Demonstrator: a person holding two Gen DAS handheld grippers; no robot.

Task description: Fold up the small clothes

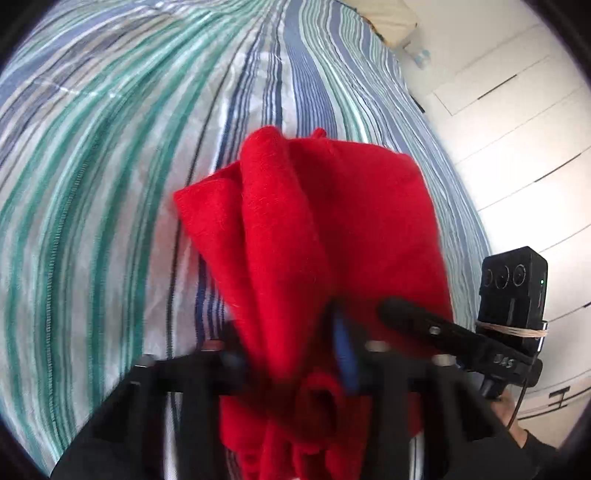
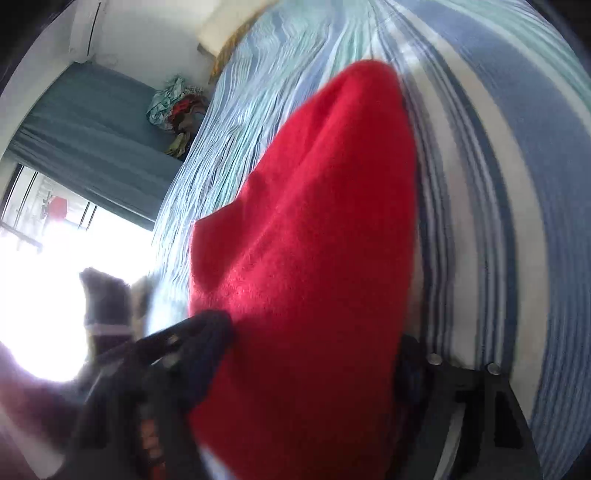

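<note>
Striped bedspread (image 1: 110, 166); white wardrobe doors (image 1: 517, 129); teal curtain (image 2: 92, 140); bright window (image 2: 44, 277).

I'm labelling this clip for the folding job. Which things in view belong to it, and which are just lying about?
In the job:
- red garment, bunched and draped over both grippers
- left gripper
- right gripper
- striped bedspread, the work surface

Lying about:
- clothes heap at the bed's far edge
- curtain
- pillow

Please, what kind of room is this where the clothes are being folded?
Most likely a bedroom. A bed with a striped cover fills both views, a pillow lies at its far end, and white closet doors stand beside it. A teal curtain hangs by a bright window.
</note>
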